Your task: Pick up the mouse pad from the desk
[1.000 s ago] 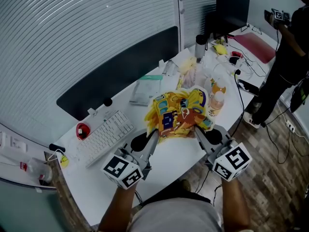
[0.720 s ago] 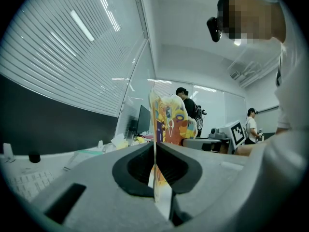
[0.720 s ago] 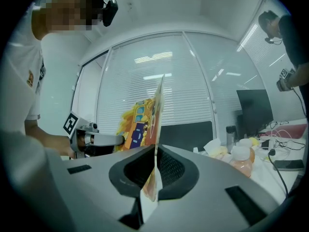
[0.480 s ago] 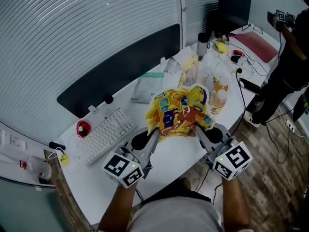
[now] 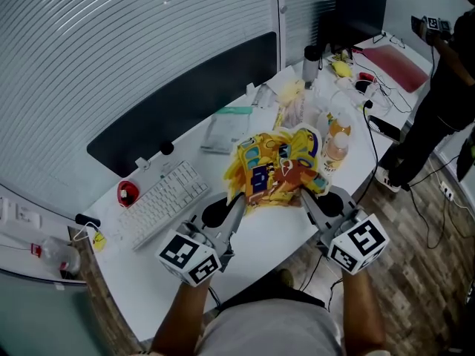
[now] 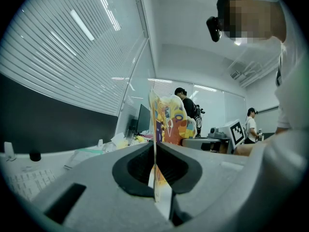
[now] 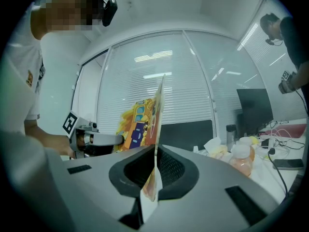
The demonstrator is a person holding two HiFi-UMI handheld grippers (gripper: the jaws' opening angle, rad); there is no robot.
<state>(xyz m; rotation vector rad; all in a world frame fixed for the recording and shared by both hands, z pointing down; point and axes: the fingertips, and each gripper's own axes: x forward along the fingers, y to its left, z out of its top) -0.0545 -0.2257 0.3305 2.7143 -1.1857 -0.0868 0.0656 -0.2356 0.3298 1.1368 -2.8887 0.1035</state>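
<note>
The mouse pad [image 5: 278, 167] is a thin, floppy sheet printed in yellow, orange and blue. It hangs above the white desk [image 5: 267, 232], held up between both grippers. My left gripper [image 5: 239, 198] is shut on its near left edge, and my right gripper [image 5: 303, 194] is shut on its near right edge. In the left gripper view the mouse pad [image 6: 164, 122] stands edge-on between the closed jaws of the left gripper [image 6: 154, 151]. The right gripper view shows the mouse pad [image 7: 145, 117] the same way, pinched edge-on in the right gripper [image 7: 155, 151].
A white keyboard [image 5: 163, 202] lies left of the grippers, with a red cup [image 5: 127, 194] beside it. Bottles [image 5: 335, 150], tissues and cables crowd the desk's far right. A dark panel [image 5: 185, 99] backs the desk. A person [image 5: 445, 58] stands at the far right.
</note>
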